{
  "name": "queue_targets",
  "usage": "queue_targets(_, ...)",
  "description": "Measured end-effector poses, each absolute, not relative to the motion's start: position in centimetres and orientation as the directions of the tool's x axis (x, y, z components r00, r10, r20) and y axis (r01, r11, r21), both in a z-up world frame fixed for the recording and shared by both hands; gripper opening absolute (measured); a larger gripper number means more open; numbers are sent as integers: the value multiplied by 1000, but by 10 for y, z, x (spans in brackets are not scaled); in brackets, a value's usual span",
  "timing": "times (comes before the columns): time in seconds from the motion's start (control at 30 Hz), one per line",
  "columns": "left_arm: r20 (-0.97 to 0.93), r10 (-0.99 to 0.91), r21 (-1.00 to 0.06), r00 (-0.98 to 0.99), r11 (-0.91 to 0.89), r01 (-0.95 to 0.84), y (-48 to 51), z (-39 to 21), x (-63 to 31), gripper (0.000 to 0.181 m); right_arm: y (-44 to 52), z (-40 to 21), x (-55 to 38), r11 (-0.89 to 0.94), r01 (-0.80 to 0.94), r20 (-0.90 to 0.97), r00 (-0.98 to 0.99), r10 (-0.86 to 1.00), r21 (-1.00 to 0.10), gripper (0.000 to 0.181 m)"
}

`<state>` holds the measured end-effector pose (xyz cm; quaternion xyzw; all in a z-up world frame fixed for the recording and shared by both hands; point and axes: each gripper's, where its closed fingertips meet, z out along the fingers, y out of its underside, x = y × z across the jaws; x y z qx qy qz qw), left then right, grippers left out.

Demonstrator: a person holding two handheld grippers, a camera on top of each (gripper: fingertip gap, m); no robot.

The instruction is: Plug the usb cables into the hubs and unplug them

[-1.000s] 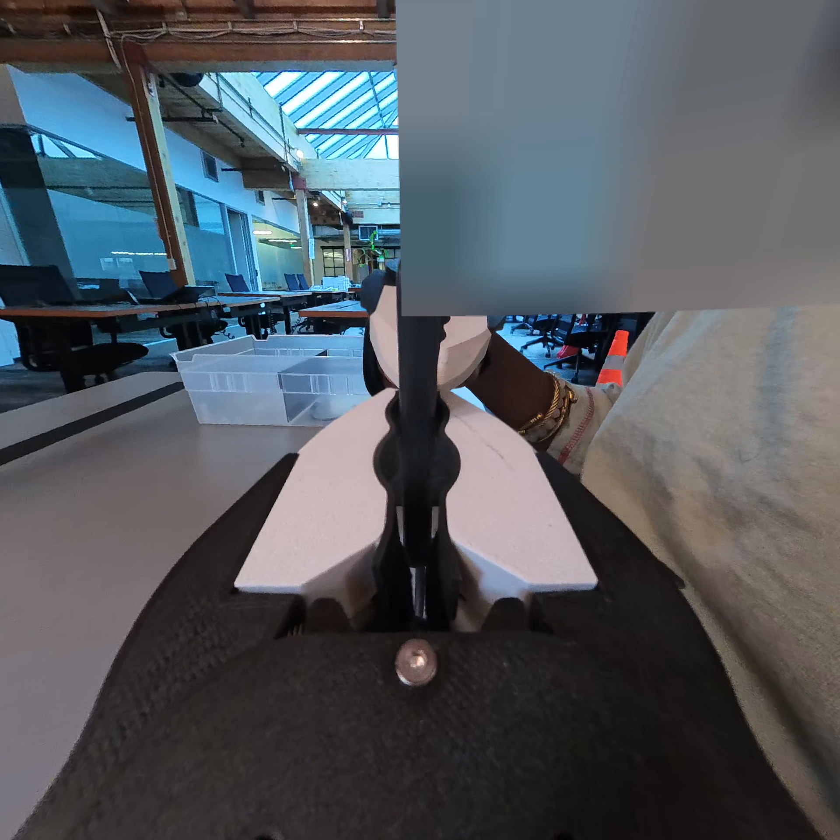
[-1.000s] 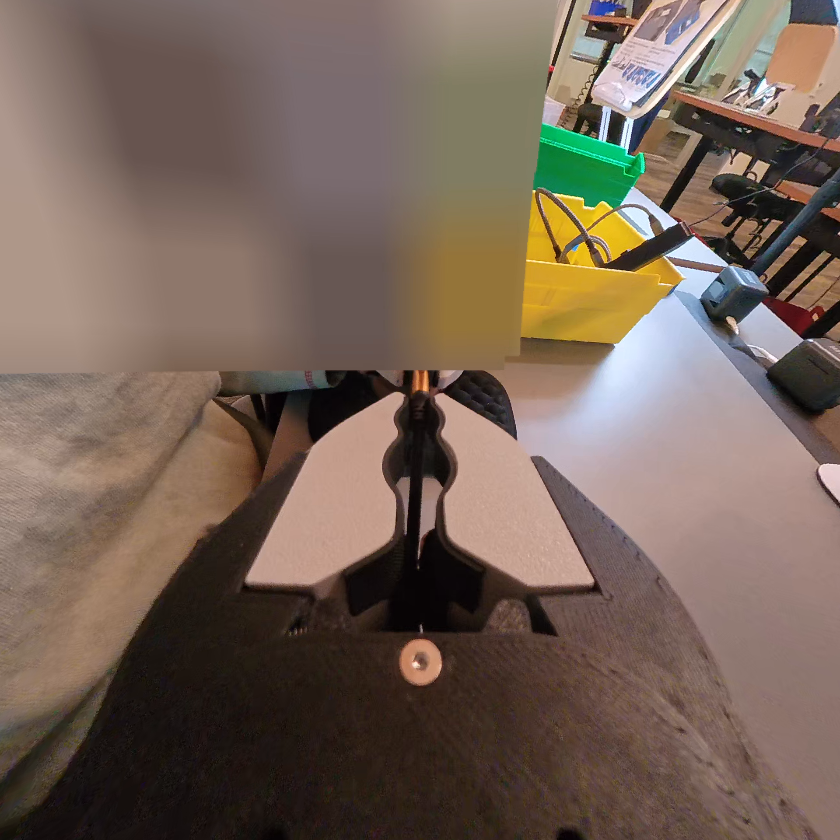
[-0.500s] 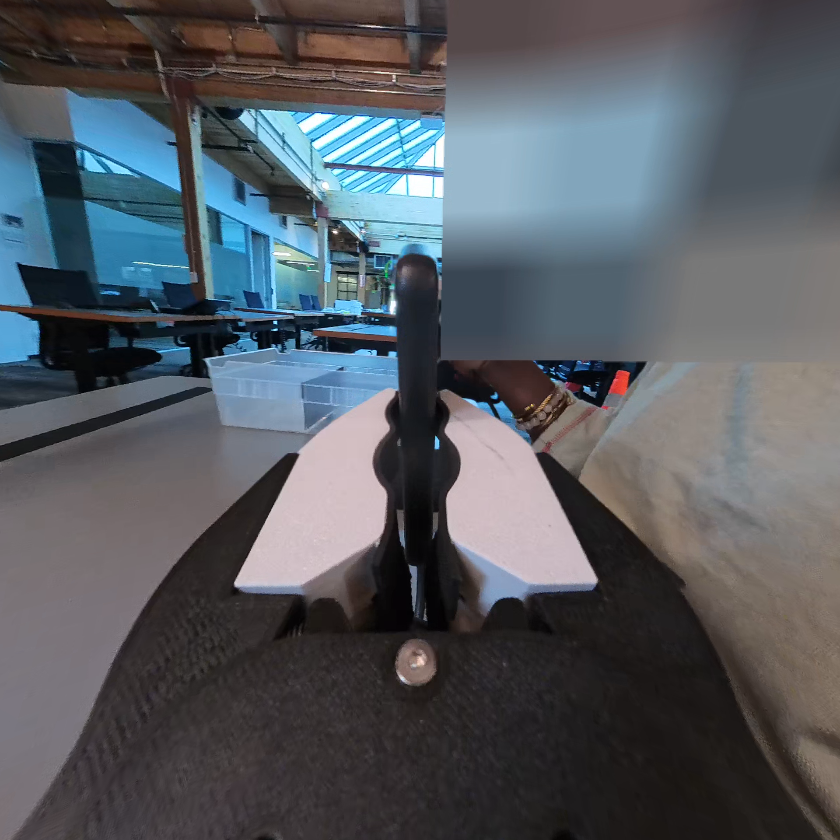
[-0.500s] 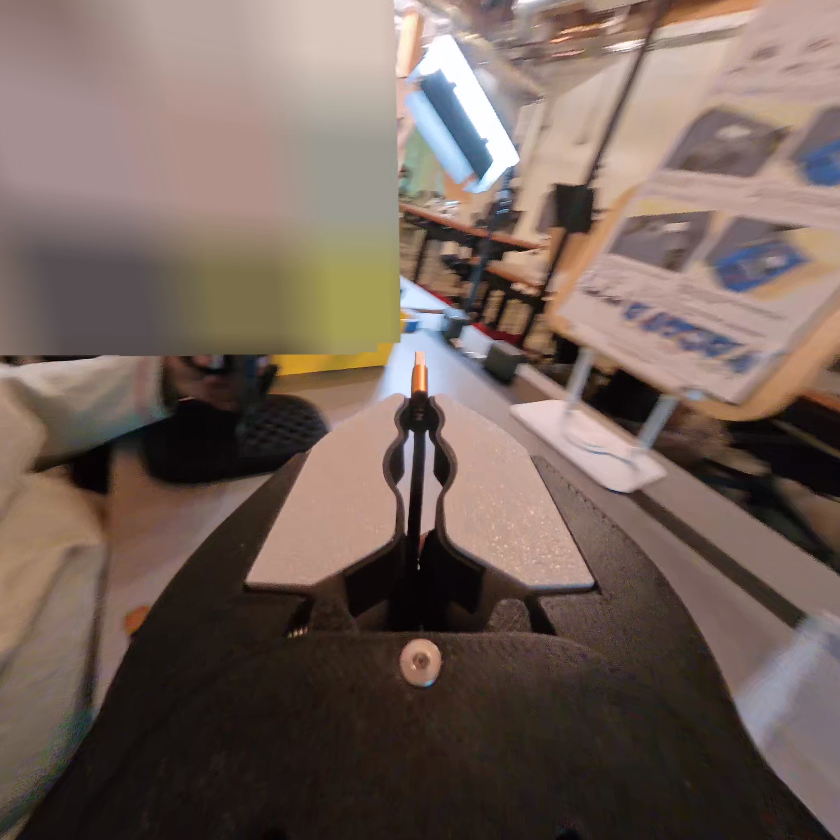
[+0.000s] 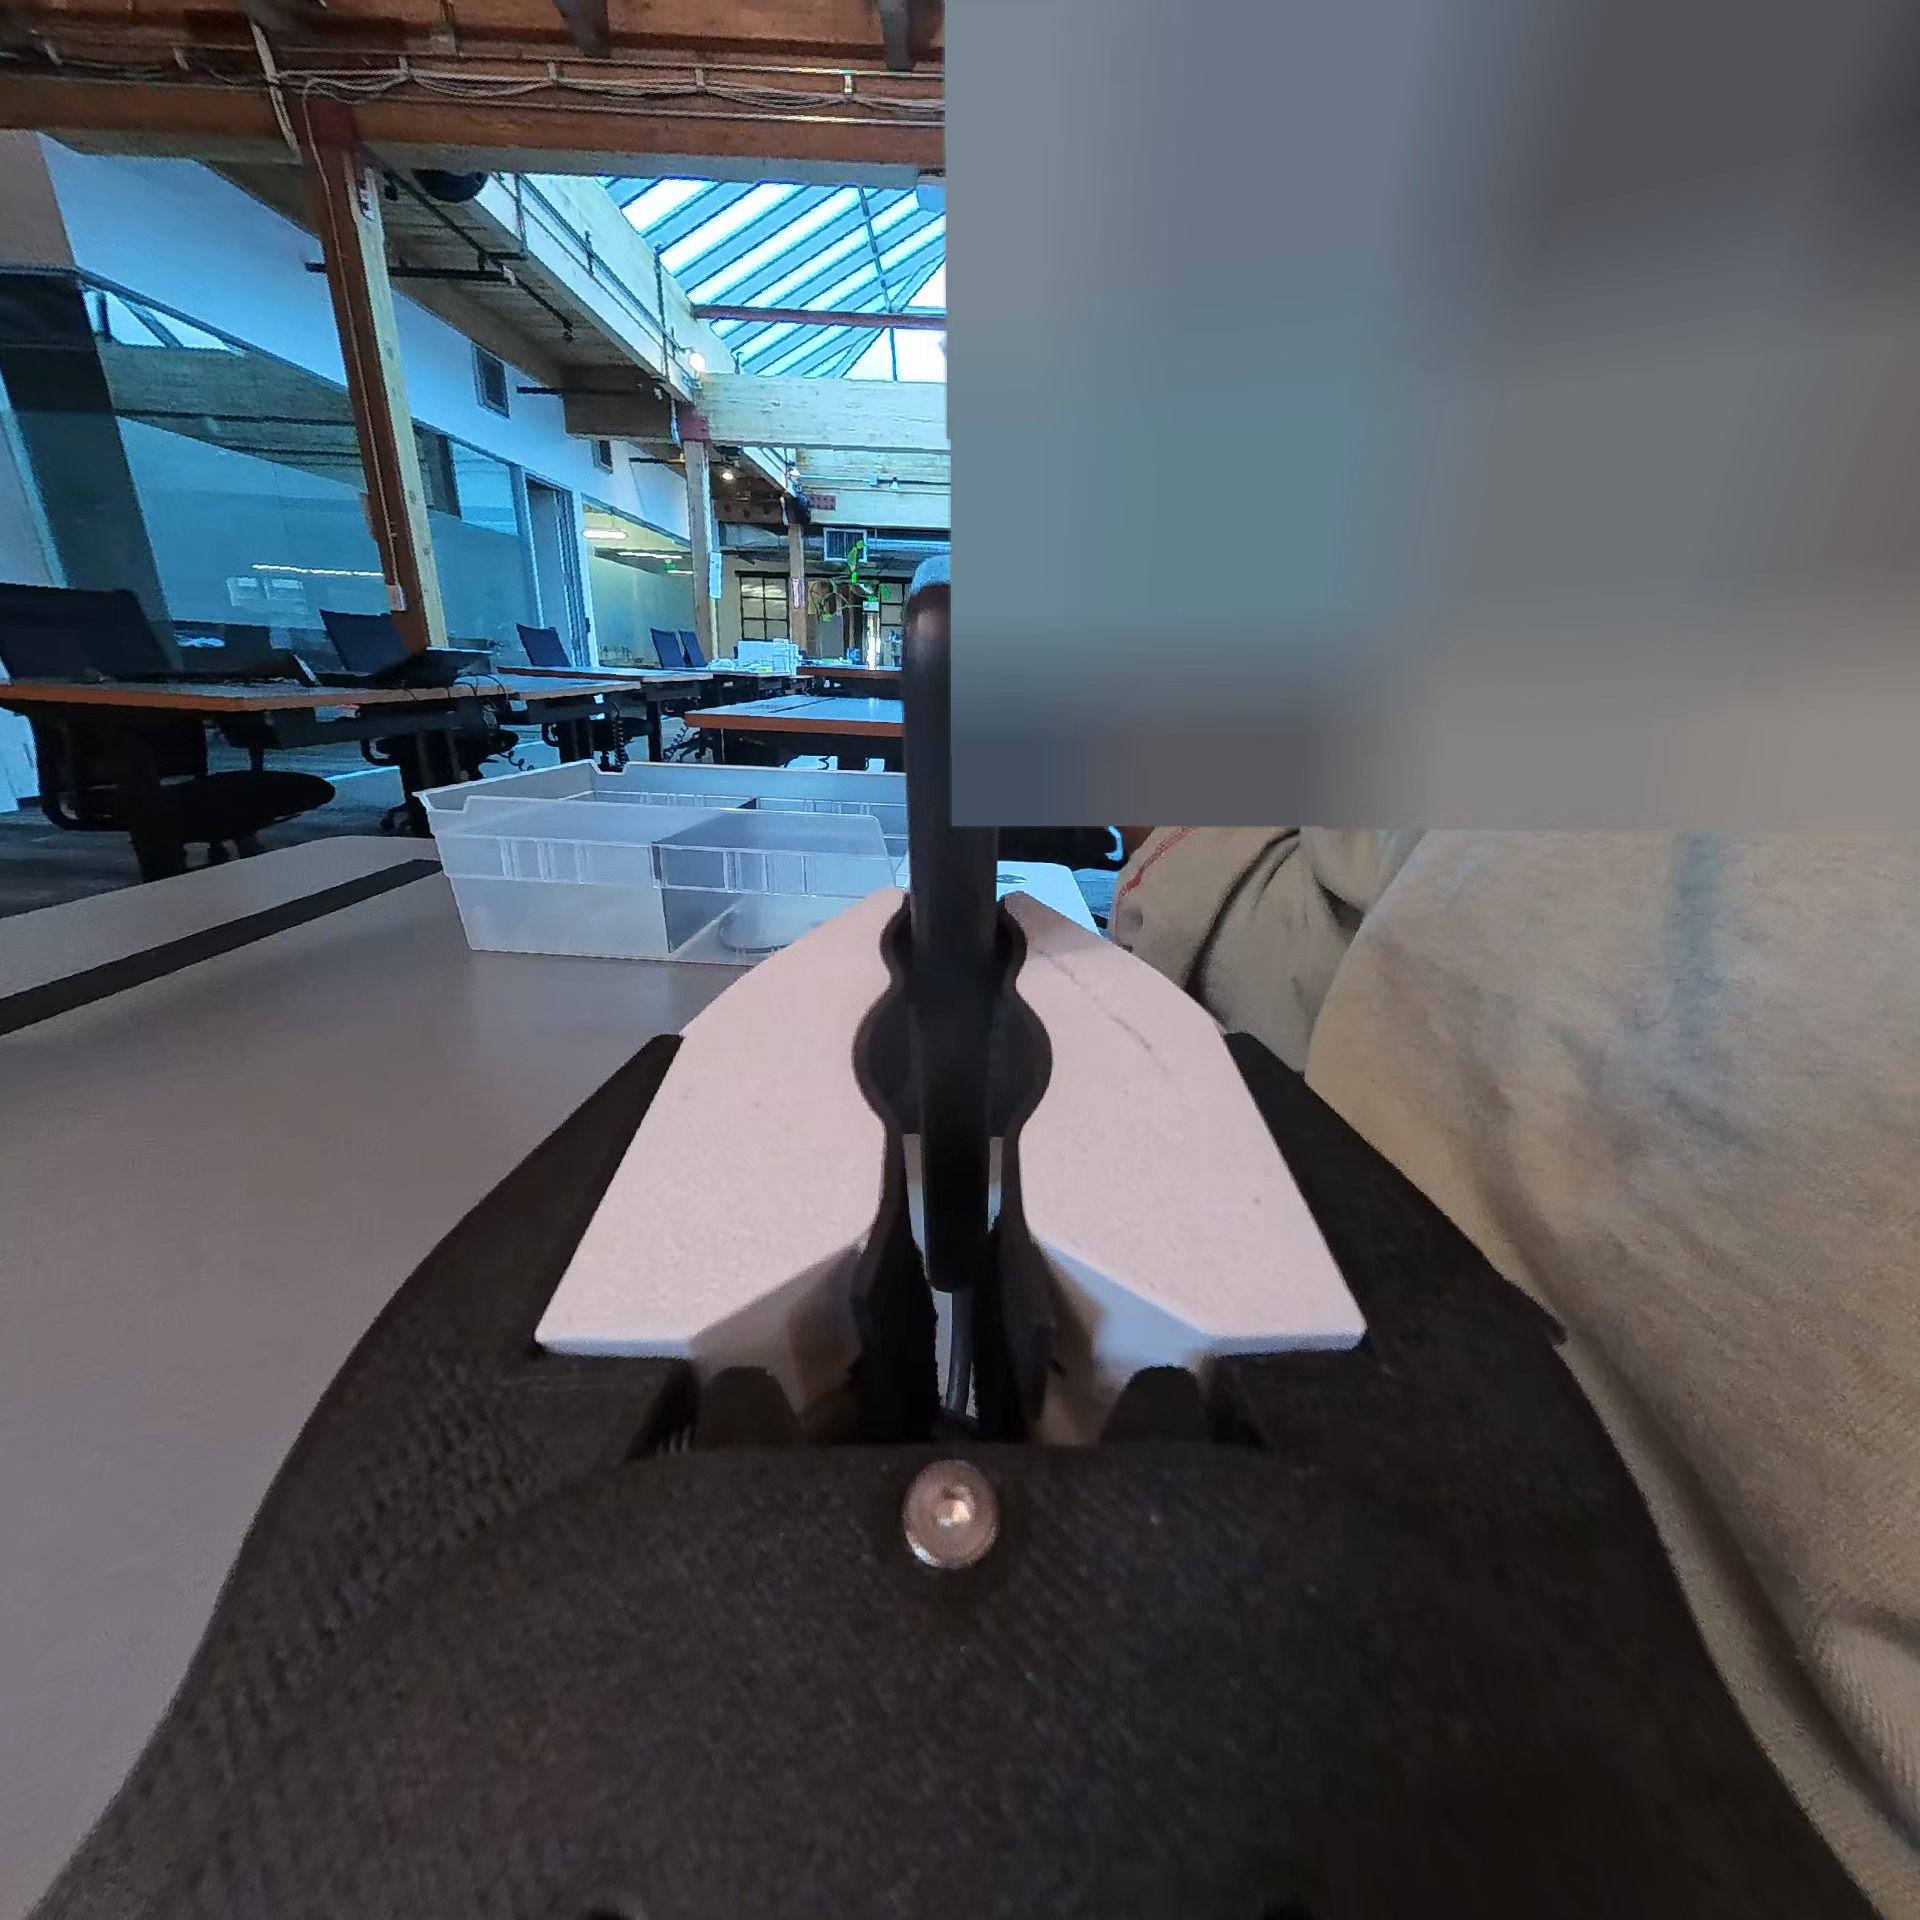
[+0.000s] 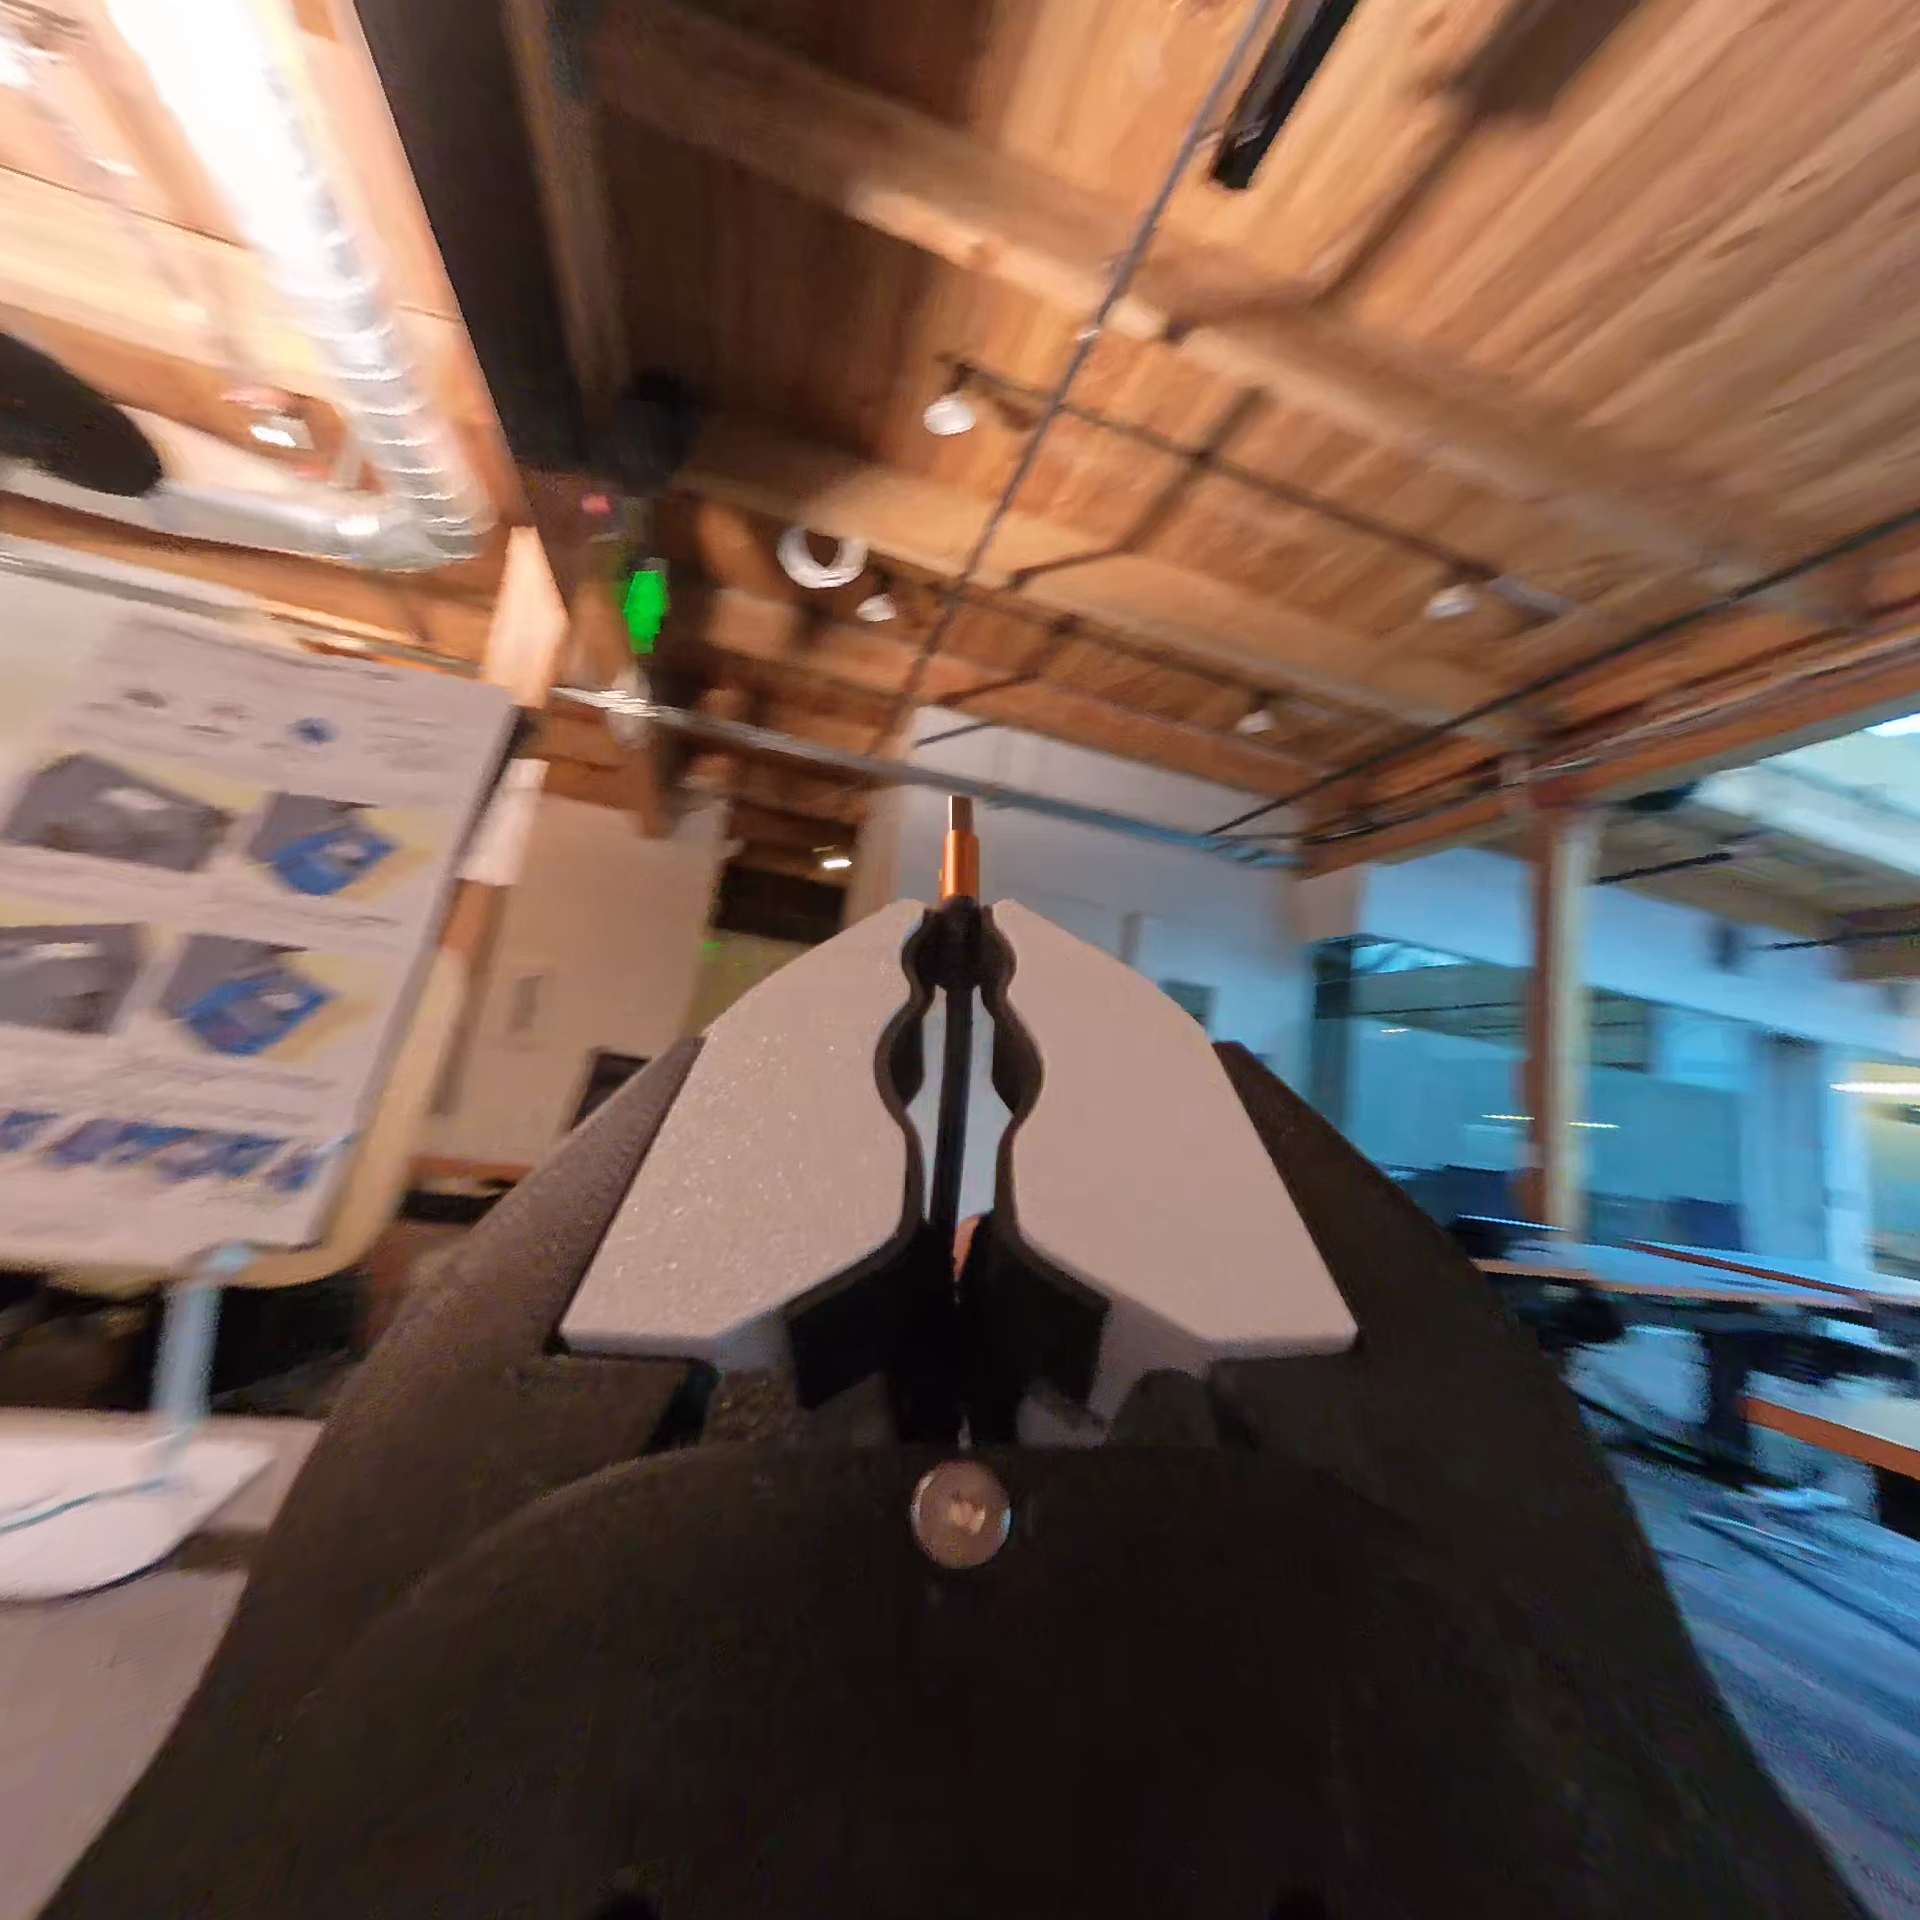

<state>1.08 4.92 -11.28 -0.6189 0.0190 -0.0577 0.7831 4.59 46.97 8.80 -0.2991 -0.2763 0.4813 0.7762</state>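
Note:
My left gripper (image 5: 951, 914) is shut on a slim black USB hub (image 5: 928, 727). The hub stands upright between the pads and reaches well past the fingertips, with a thin black lead running down behind them. My right gripper (image 6: 961, 914) is shut on a USB cable just behind its orange connector (image 6: 957, 862). The connector's small metal plug tip points up and free into the air. The black cable (image 6: 951, 1101) runs back between the fingers. The right wrist view faces the ceiling and is blurred. Neither view shows the other gripper.
A clear plastic divided bin (image 5: 644, 873) stands on the grey table (image 5: 260, 1091) ahead and left of the left gripper. A person's pale sleeve and shirt (image 5: 1558, 1143) fill the right side. A poster board on a white stand (image 6: 208, 914) is at the left in the right wrist view. The grippers' ends are close to 45 cm from one another.
The right gripper, which was at the hub's top end a second ago, has pulled away with the orange connector and swung upward. The left gripper has held the hub almost still.

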Motion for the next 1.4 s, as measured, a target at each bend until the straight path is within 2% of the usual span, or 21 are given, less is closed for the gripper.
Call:
queue_targets(0.17, 44, -115, -970, 992, 234, 70, 49, -112, 10, 12, 500, 57, 34, 535, -492, 165, 612, 774, -687, 7)
queue_targets(0.3, 50, -115, -968, 992, 238, 76, 48, -112, 9, 12, 507, 36, 19, 566, -475, 163, 652, 741, -674, 7)
queue_targets(0.47, 53, -117, -968, 992, 239, 79, 48, -113, 9, 12, 509, 48, 19, 615, -464, 176, 689, 703, -638, 7)
queue_targets(0.63, 43, -118, -970, 992, 232, 70, 49, -113, 11, 12, 507, 57, 11, 707, -397, 267, 729, 630, -586, 7)
queue_targets(0.83, 39, -118, -971, 992, 230, 65, 49, -113, 11, 12, 504, 19, -24, 744, -299, 388, 704, 595, -597, 7)
queue_targets(0.93, 37, -119, -971, 992, 231, 64, 49, -113, 12, 12, 487, -9, -47, 764, -262, 550, 562, 617, -590, 7)
queue_targets(1.0, 35, -119, -971, 992, 229, 62, 49, -113, 12, 12, 466, -40, -68, 770, -226, 706, 309, 637, -596, 7)
queue_targets(1.07, 35, -120, -972, 992, 229, 62, 49, -113, 12, 12, 450, -81, -80, 770, -142, 779, -2, 628, -622, 7)
queue_targets(1.13, 35, -120, -972, 992, 228, 62, 49, -113, 12, 12, 446, -118, -83, 789, -9, 769, -232, 596, -614, 7)
queue_targets(1.23, 35, -120, -972, 992, 226, 61, 50, -114, 12, 12, 451, -167, -80, 827, 203, 687, -471, 552, -525, 7)
queue_targets(1.3, 35, -119, -972, 992, 226, 61, 50, -114, 12, 12, 454, -192, -75, 834, 308, 607, -577, 546, -458, 9)
queue_targets(1.4, 37, -119, -971, 992, 229, 63, 49, -113, 12, 12, 463, -215, -73, 819, 424, 524, -630, 573, -386, 20)
